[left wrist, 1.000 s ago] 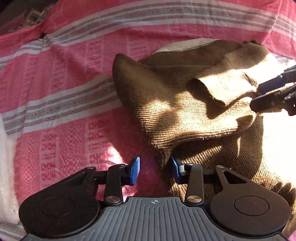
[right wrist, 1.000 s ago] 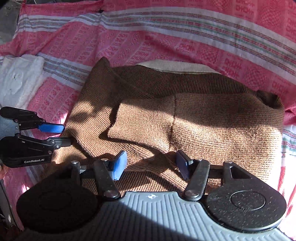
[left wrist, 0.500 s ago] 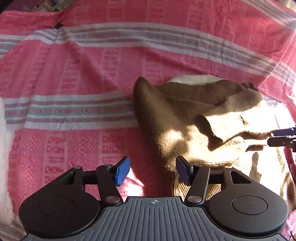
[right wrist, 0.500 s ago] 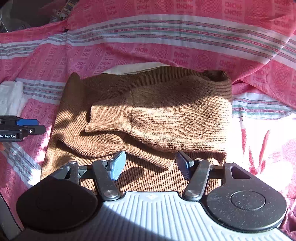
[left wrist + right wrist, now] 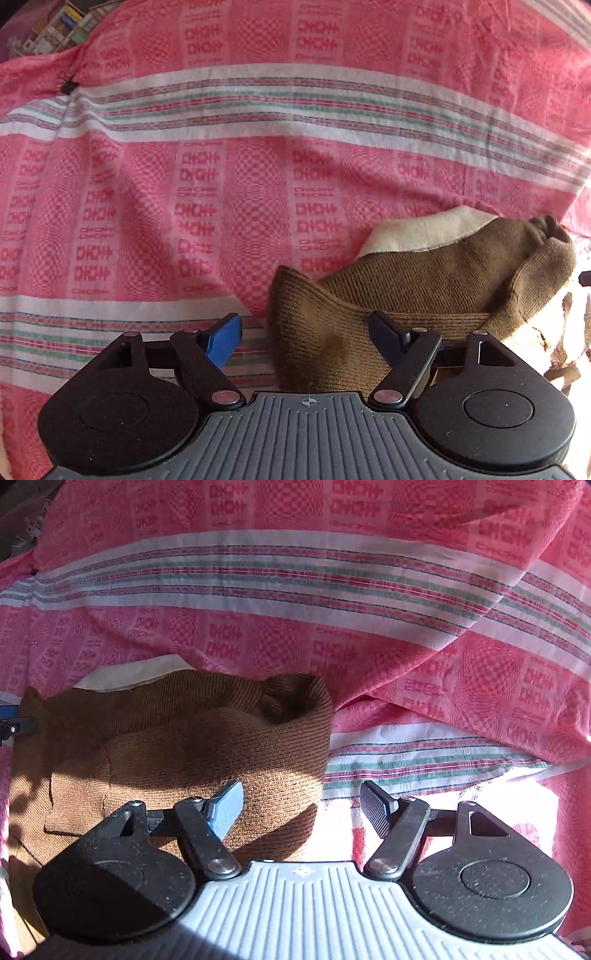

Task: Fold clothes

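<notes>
I have both the left gripper (image 5: 306, 338) and right gripper (image 5: 301, 808) with jaws spread wide, gripping nothing, over the brown sweater (image 5: 192, 746) edges.

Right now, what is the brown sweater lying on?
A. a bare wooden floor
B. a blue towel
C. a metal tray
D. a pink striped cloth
D: the sweater rests on the pink cloth with white and green stripes, which spreads all around it in both views.
</notes>
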`<state>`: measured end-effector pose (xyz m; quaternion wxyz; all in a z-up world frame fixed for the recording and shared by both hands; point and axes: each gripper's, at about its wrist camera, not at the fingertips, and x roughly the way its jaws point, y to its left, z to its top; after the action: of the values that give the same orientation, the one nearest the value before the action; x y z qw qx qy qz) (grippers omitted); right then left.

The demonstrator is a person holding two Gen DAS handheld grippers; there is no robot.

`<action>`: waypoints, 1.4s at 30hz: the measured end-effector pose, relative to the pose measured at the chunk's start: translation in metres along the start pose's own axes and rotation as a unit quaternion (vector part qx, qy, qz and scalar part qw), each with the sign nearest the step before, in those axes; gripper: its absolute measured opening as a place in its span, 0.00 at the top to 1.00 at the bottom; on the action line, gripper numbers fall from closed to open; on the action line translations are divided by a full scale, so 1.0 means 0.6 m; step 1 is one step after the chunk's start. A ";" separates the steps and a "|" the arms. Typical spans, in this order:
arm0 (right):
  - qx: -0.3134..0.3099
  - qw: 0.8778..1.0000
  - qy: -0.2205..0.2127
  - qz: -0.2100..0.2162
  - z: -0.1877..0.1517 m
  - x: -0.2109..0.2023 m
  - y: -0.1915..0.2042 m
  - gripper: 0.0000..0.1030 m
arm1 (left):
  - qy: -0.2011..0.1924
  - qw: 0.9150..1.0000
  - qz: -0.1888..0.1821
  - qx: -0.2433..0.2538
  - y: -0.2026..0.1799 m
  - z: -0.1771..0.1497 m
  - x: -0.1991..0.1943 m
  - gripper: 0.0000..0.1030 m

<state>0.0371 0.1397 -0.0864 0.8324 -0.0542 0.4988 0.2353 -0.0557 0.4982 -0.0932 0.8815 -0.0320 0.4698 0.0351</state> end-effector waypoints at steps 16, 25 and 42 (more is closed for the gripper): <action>-0.033 0.998 0.019 0.048 -0.033 0.012 -0.003 0.31 | -0.023 0.985 -0.070 0.154 -0.165 0.001 -0.038 0.28; -0.015 0.999 -0.020 0.032 0.056 0.012 -0.034 0.45 | 0.013 0.975 -0.091 0.203 -0.235 -0.027 0.013 0.96; -0.050 0.998 -0.016 0.025 0.084 0.055 0.001 0.57 | 0.120 0.974 -0.190 0.016 -0.181 -0.077 -0.035 0.98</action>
<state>0.0905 0.1677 -0.0893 0.8305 -0.0796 0.4739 0.2817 -0.0956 0.3856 -0.0990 0.8095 -0.1107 0.5582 -0.1445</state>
